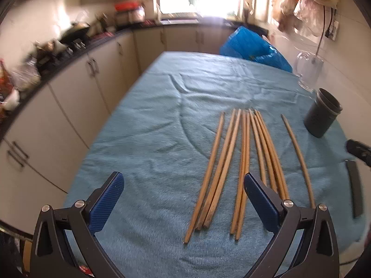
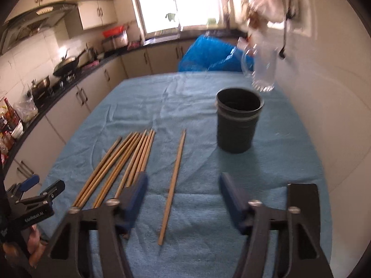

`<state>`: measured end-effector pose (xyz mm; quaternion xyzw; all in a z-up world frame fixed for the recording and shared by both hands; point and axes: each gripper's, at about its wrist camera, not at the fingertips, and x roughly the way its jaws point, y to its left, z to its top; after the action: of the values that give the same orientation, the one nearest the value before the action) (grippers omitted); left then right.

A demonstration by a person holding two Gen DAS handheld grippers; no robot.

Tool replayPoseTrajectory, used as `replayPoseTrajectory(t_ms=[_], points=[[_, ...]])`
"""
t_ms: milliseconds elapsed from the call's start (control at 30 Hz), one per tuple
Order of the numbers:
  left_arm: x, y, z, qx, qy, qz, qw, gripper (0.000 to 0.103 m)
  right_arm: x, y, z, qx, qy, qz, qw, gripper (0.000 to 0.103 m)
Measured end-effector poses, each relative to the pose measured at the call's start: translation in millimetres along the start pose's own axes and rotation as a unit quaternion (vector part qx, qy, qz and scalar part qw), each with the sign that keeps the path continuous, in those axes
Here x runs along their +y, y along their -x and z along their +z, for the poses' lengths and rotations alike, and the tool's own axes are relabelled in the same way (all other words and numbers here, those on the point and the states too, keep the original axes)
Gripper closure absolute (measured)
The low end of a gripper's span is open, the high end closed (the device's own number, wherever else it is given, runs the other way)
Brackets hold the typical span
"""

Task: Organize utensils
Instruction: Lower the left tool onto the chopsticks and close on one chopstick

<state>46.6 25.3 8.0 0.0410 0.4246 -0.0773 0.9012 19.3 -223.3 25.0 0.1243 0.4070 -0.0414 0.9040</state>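
Several wooden chopsticks (image 1: 231, 162) lie side by side on the blue cloth (image 1: 150, 127). A single chopstick (image 1: 299, 157) lies apart to their right. A black cup (image 1: 321, 115) stands upright at the far right. My left gripper (image 1: 183, 176) hovers open over the near ends of the bundle and holds nothing. In the right wrist view the bundle (image 2: 123, 162) is on the left and the black cup (image 2: 238, 120) stands ahead. My right gripper (image 2: 183, 178) is open above the single chopstick (image 2: 174, 180), which lies on the cloth between the fingers without touching the pads.
A clear glass mug (image 1: 309, 71) stands behind the cup by the wall, and a blue bag (image 1: 252, 46) sits at the table's far end. Kitchen counters with cookware (image 2: 67, 64) run along the left. The left gripper (image 2: 37, 192) and a hand (image 2: 34, 243) show at the left edge.
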Motion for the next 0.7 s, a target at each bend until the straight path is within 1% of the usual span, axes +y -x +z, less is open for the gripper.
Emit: replayPoseTrajectory(t_ms=[33, 100, 133, 167, 200, 233, 267, 300, 333, 367, 400, 467, 533, 567, 600, 667, 700], points=[[4, -6, 7, 0.025, 0.0, -0.012, 0.9996, 0.001, 0, -6, 5, 0.013, -0.004, 0.008, 1.0, 0.048], [11, -17, 18, 0.047, 0.007, -0.038, 0.9982, 0.011, 0, -20, 16, 0.03, -0.009, 0.005, 1.0, 0.051], [13, -23, 24, 0.056, 0.011, -0.056, 0.9968, 0.018, 1, -27, 22, 0.039, -0.011, 0.006, 0.999, 0.054], [16, -32, 29, 0.074, 0.019, -0.08, 0.9939, 0.024, 3, -35, 27, 0.048, -0.013, 0.007, 0.999, 0.057], [18, -39, 33, 0.085, 0.029, -0.095, 0.9914, 0.027, 5, -40, 31, 0.054, -0.015, 0.01, 0.998, 0.06], [19, -46, 38, 0.094, 0.034, -0.102, 0.9898, 0.029, 8, -45, 36, 0.059, -0.015, 0.018, 0.998, 0.06], [16, -53, 45, 0.098, 0.028, -0.109, 0.9888, 0.033, 12, -52, 41, 0.066, -0.014, 0.027, 0.997, 0.06], [14, -60, 49, 0.104, 0.024, -0.109, 0.9883, 0.036, 16, -60, 46, 0.074, -0.016, 0.034, 0.997, 0.062], [12, -68, 54, 0.111, 0.021, -0.102, 0.9884, 0.043, 20, -69, 52, 0.084, -0.018, 0.041, 0.995, 0.064], [8, -76, 60, 0.118, 0.016, -0.108, 0.987, 0.048, 22, -78, 57, 0.092, -0.021, 0.044, 0.995, 0.065], [4, -85, 66, 0.125, 0.01, -0.116, 0.9853, 0.048, 26, -87, 62, 0.1, -0.022, 0.047, 0.994, 0.066], [3, -100, 75, 0.142, 0.011, -0.114, 0.9831, 0.049, 33, -105, 71, 0.115, -0.022, 0.045, 0.992, 0.069], [-3, -114, 84, 0.156, 0.009, -0.135, 0.9786, 0.051, 37, -118, 78, 0.126, -0.024, 0.046, 0.991, 0.071], [-6, -121, 88, 0.162, 0.006, -0.133, 0.9777, 0.054, 38, -126, 81, 0.133, -0.023, 0.045, 0.99, 0.072], [-9, -127, 92, 0.166, 0.005, -0.129, 0.9777, 0.054, 38, -134, 83, 0.14, -0.027, 0.041, 0.989, 0.075], [-18, -136, 98, 0.167, -0.01, -0.129, 0.9775, 0.054, 40, -147, 88, 0.148, -0.029, 0.035, 0.988, 0.076], [-20, -141, 100, 0.168, -0.014, -0.117, 0.9788, 0.055, 41, -154, 90, 0.155, -0.029, 0.032, 0.987, 0.076]])
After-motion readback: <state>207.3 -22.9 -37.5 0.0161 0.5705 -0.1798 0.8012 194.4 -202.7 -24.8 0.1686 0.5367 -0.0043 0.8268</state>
